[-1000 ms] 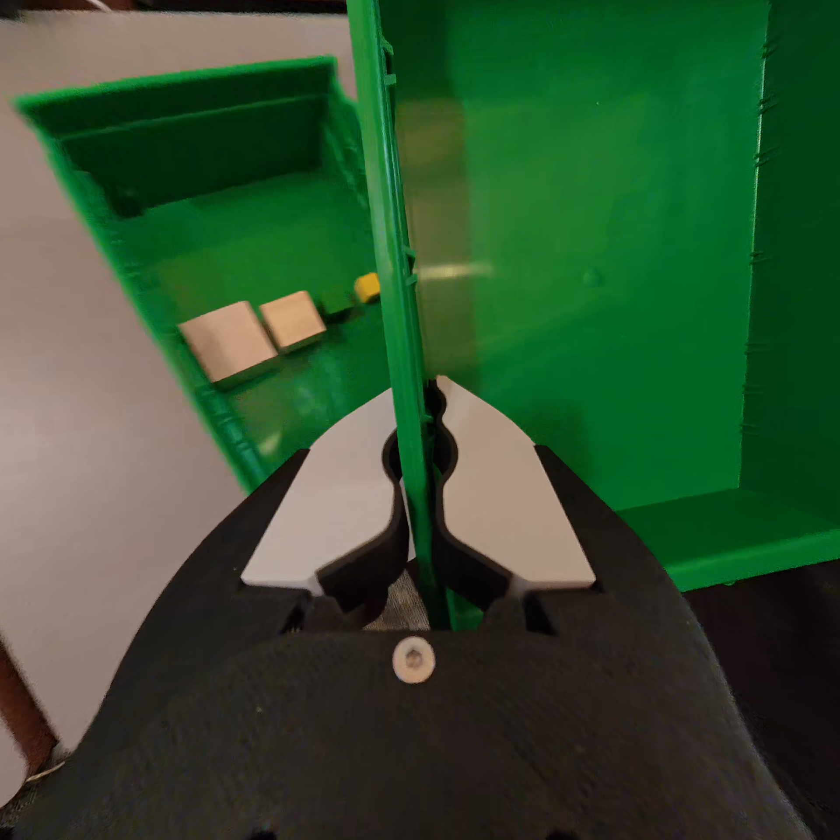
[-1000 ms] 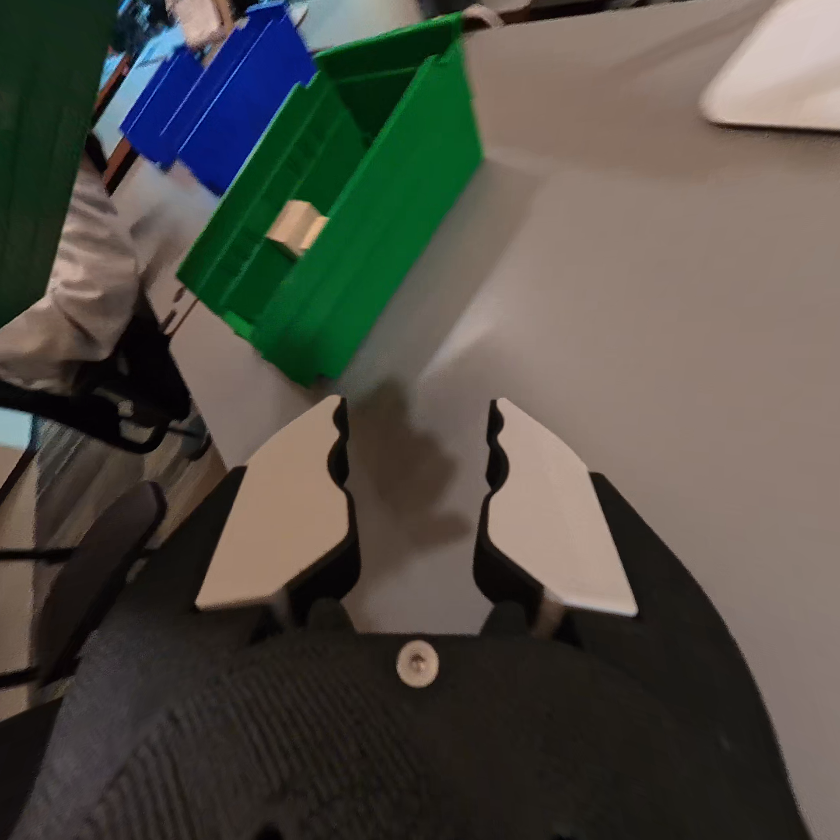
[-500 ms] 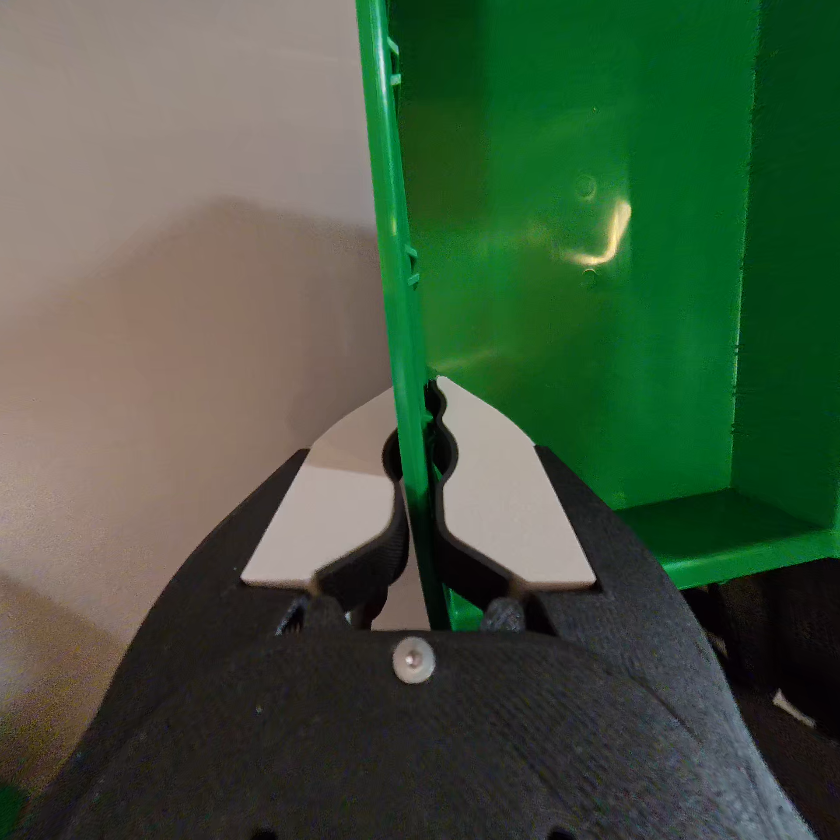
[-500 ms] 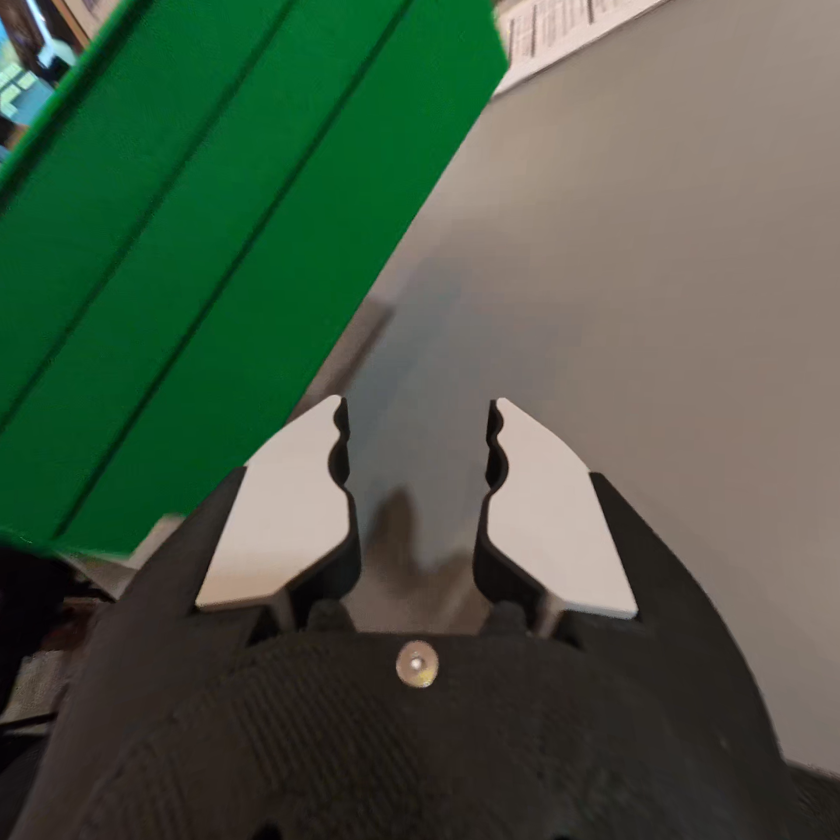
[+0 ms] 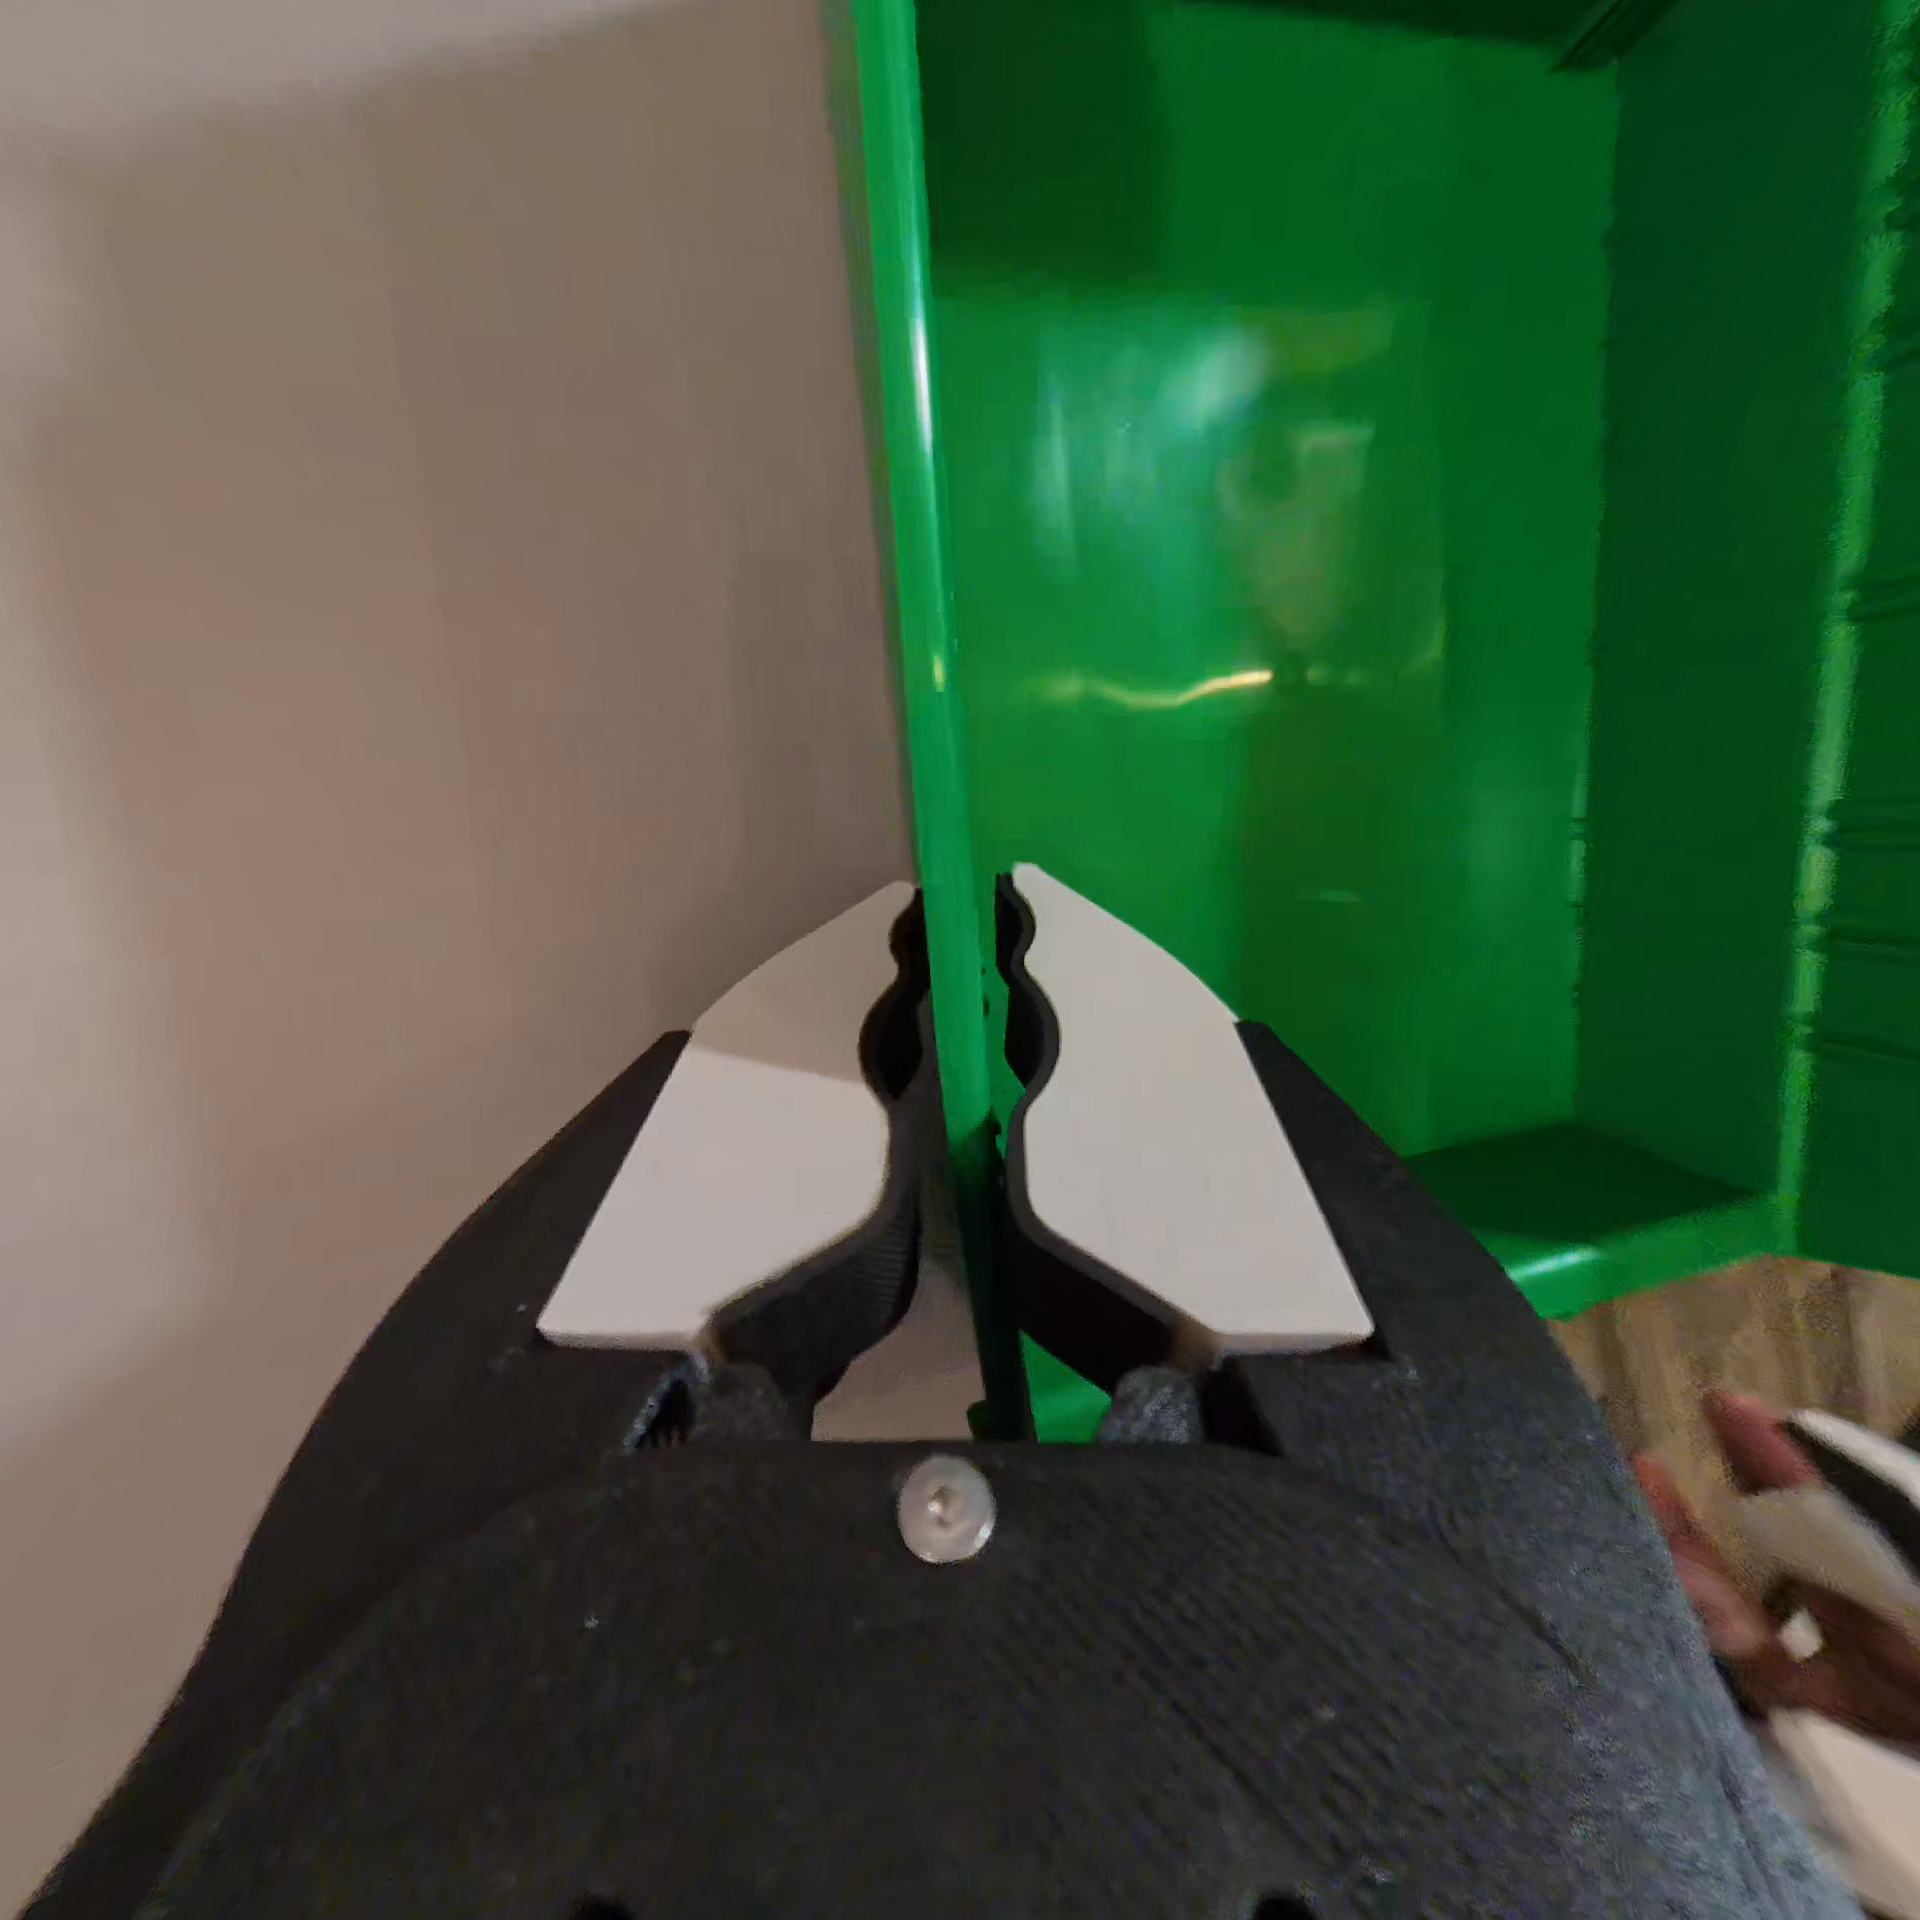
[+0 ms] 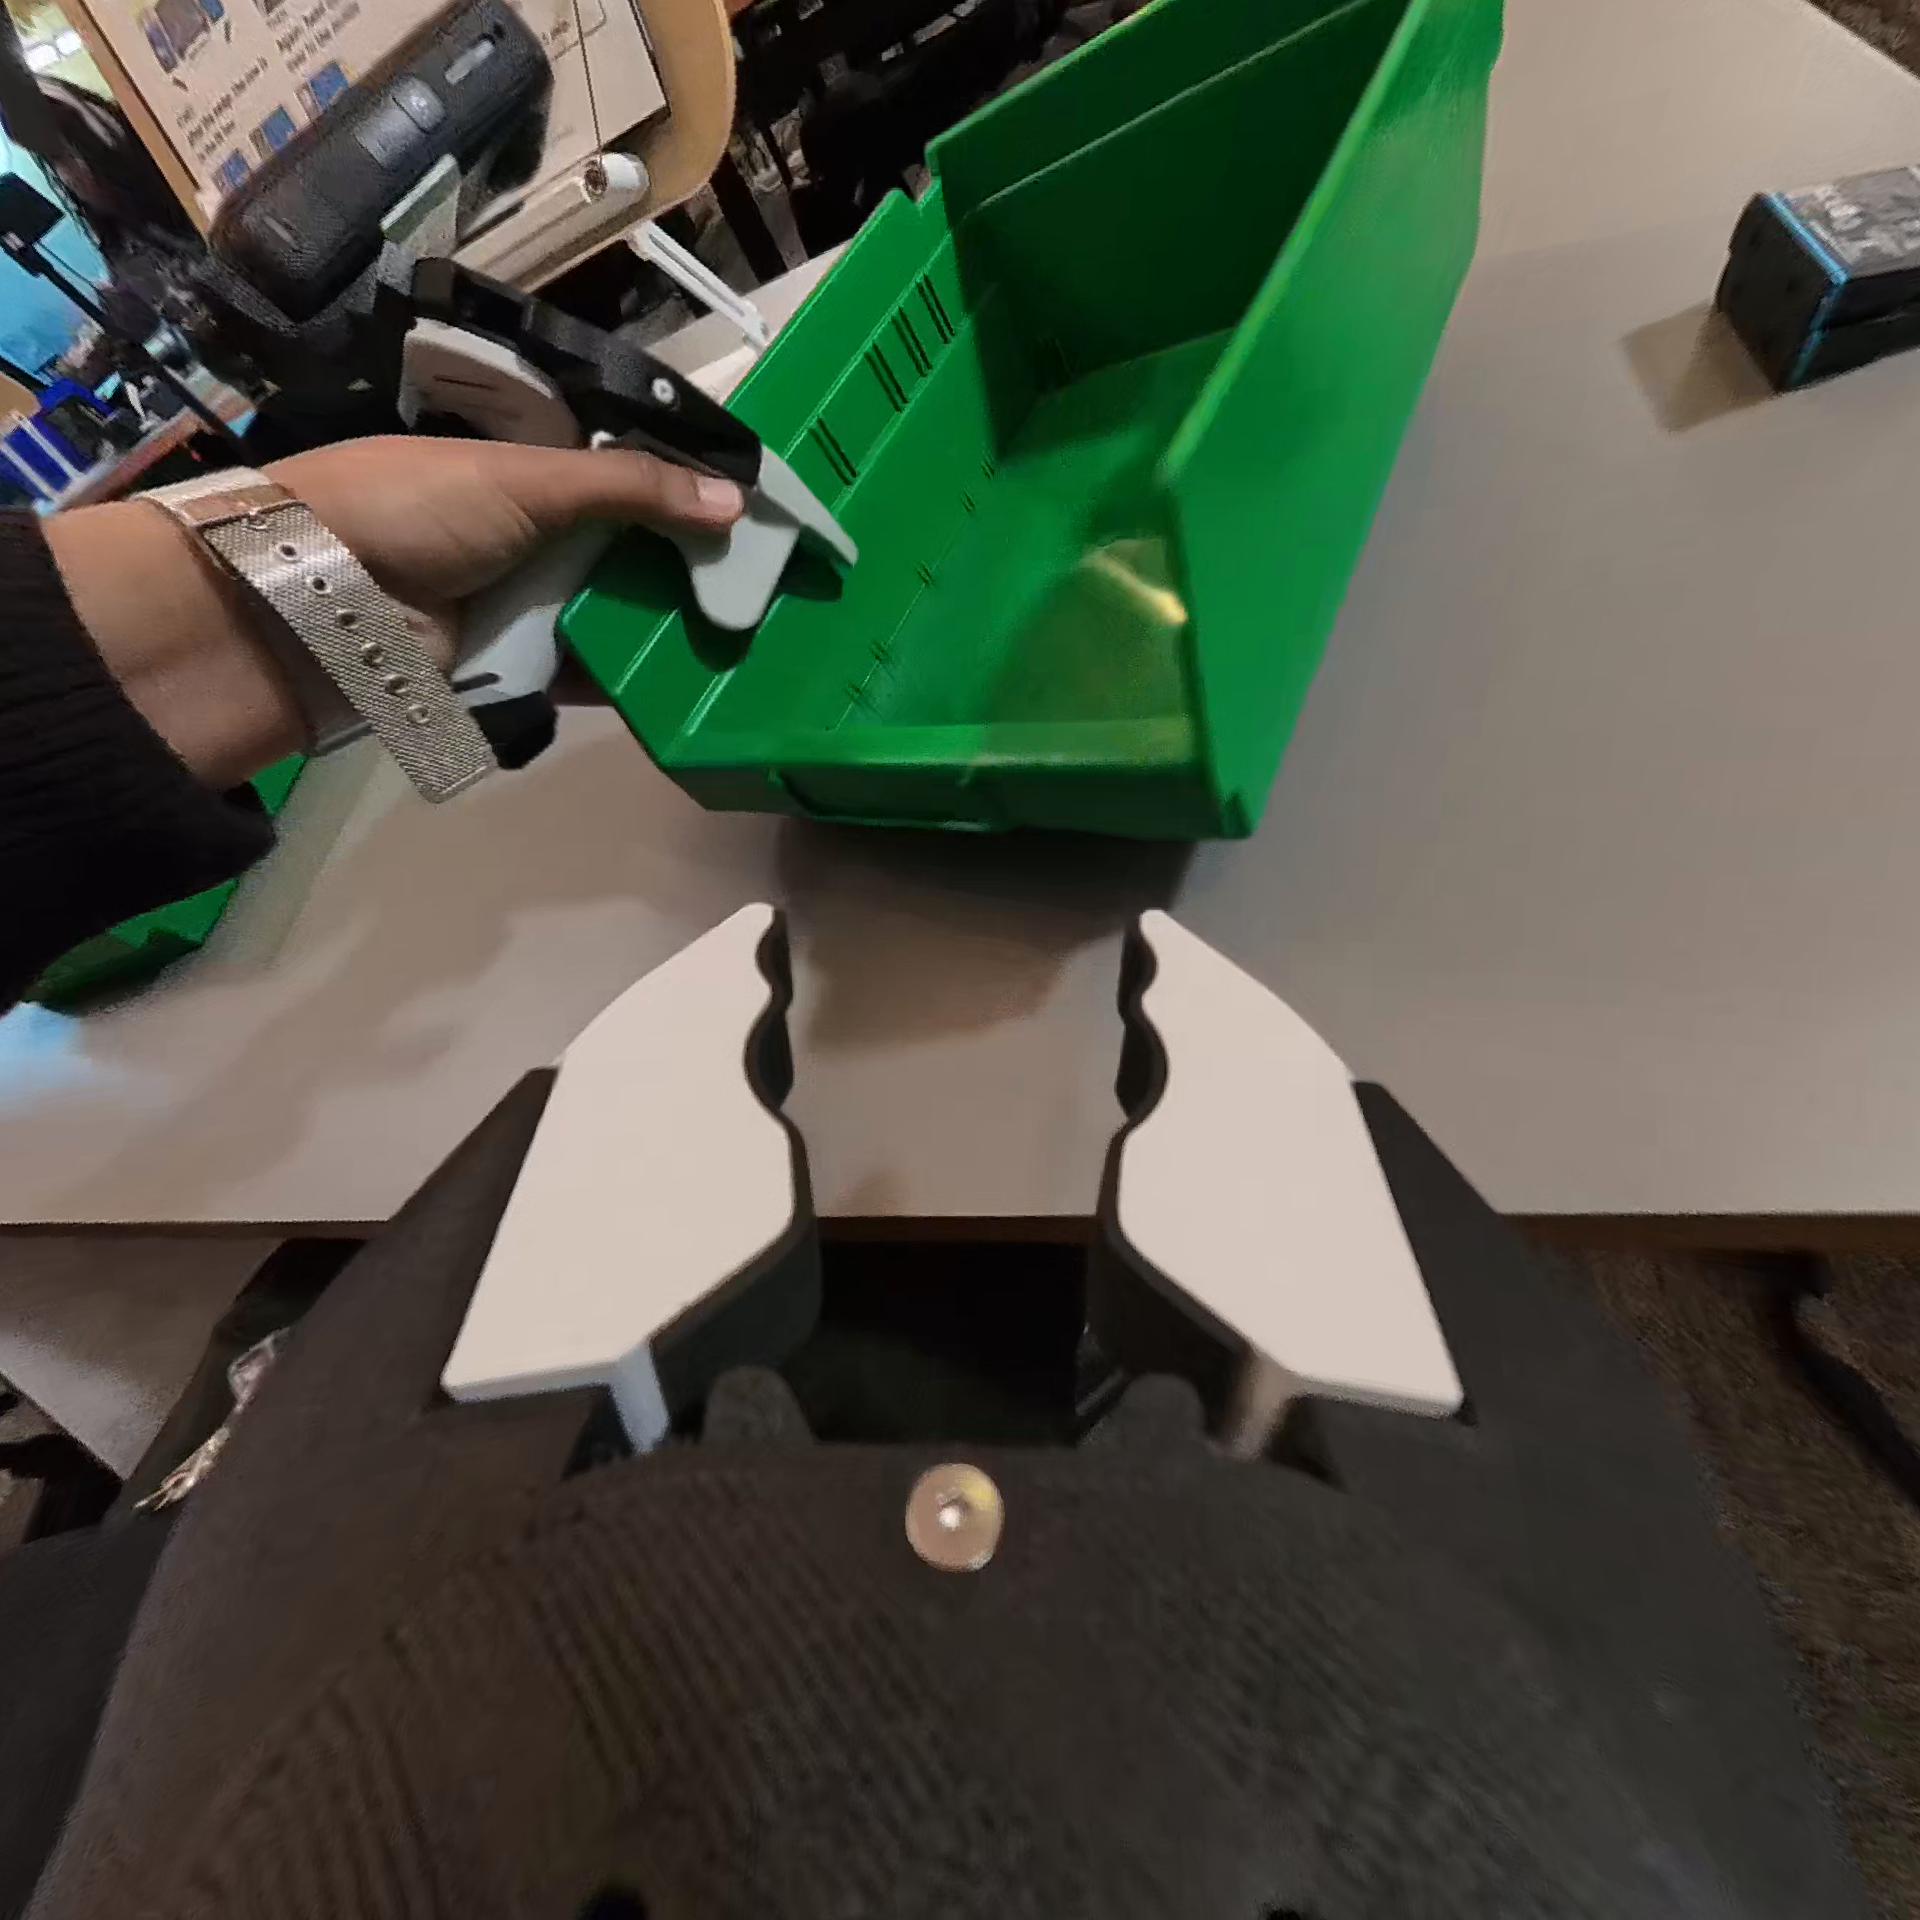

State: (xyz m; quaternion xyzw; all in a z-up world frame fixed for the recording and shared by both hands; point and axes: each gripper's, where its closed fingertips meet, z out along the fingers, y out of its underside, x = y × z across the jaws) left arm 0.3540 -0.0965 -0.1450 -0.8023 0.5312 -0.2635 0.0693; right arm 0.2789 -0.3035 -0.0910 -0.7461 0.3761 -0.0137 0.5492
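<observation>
Green plastic fills the left wrist view: the left gripper (image 5: 954, 894) pinches one side wall of the empty green bin (image 6: 1226, 499), one finger inside and one outside. The bin now sits low over the grey table (image 6: 1558, 831), tilted, whether touching I cannot tell; half a second ago it hung high across the right view. The second green bin with blocks, seen a second ago, is gone from view. The right gripper (image 6: 954, 920) stays wide and empty near the table edge, as before.
</observation>
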